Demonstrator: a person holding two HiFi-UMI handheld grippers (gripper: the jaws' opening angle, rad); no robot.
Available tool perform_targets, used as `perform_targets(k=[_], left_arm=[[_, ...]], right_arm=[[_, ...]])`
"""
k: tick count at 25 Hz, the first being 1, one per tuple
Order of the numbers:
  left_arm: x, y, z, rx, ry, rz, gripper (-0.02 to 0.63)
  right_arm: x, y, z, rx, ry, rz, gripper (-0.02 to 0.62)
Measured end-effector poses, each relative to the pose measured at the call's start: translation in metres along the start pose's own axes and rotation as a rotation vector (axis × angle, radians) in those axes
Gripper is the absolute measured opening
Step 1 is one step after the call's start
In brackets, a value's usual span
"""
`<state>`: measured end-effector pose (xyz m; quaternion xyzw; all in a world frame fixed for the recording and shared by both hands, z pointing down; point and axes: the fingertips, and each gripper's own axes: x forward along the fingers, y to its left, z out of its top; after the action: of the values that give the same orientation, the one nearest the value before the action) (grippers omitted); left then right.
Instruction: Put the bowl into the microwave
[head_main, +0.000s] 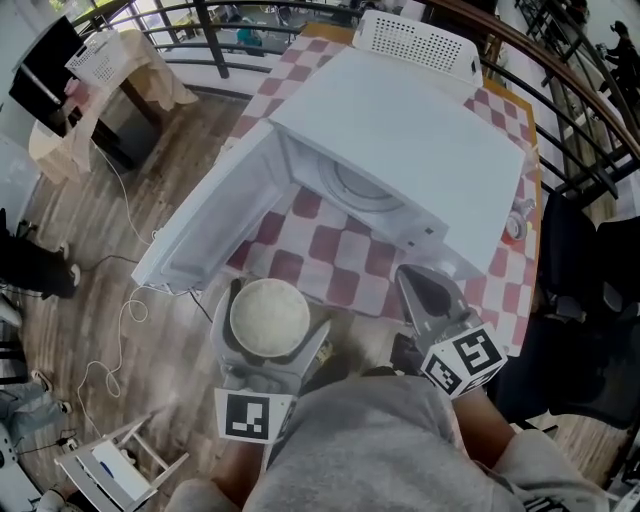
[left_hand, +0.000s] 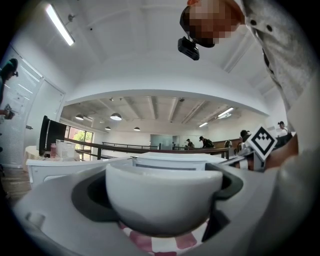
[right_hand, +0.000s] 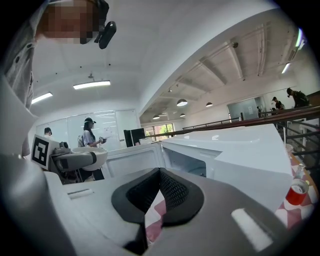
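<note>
In the head view the left gripper (head_main: 269, 332) is held low at 6 o'clock, close to the person's grey sleeve (head_main: 370, 450), pointing toward 12, and its jaws are clamped on the two sides of the one white bowl (head_main: 268, 312), which sits upright at the near edge of the checked counter (head_main: 335, 258). The right gripper (head_main: 418, 288) lies at 5 o'clock, also pointing up the frame, well apart from the bowl. There is one microwave (head_main: 410, 150) at the centre, its door (head_main: 215, 228) swung wide toward 9 o'clock and one round plate (head_main: 360, 190) showing inside. One red cup (head_main: 512, 228) stands at 3 o'clock. In the left gripper view the bowl (left_hand: 162, 195) fills the gap between the jaws, gripped on both sides, with the microwave's top (left_hand: 172, 161) just behind its rim. In the right gripper view the jaws are drawn together to a thin slit that shows only checked cloth, with nothing between them; the open microwave (right_hand: 225, 155) is at 1 o'clock, the held bowl (right_hand: 92, 157) at 9 and the cup (right_hand: 298, 192) at 4.
</note>
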<state>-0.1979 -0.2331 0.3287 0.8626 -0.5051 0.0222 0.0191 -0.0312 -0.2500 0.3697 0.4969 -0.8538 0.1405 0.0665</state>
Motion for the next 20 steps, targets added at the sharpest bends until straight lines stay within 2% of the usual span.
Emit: perform_targets(k=[7, 16, 20], left_arm=[[0.006, 0.007, 0.0, 0.009, -0.012, -0.034, 0.54], [0.029, 0.004, -0.007, -0.016, 0.015, -0.09, 0.54], [0.047, 0.003, -0.01, -0.003, 0.015, -0.109, 0.54]], right_arm=[[0.006, 0.001, 0.009, -0.016, -0.014, -0.027, -0.002], [0.008, -0.005, 0.007, 0.004, -0.014, -0.054, -0.002], [0.013, -0.01, 0.007, 0.009, -0.016, -0.055, -0.002]])
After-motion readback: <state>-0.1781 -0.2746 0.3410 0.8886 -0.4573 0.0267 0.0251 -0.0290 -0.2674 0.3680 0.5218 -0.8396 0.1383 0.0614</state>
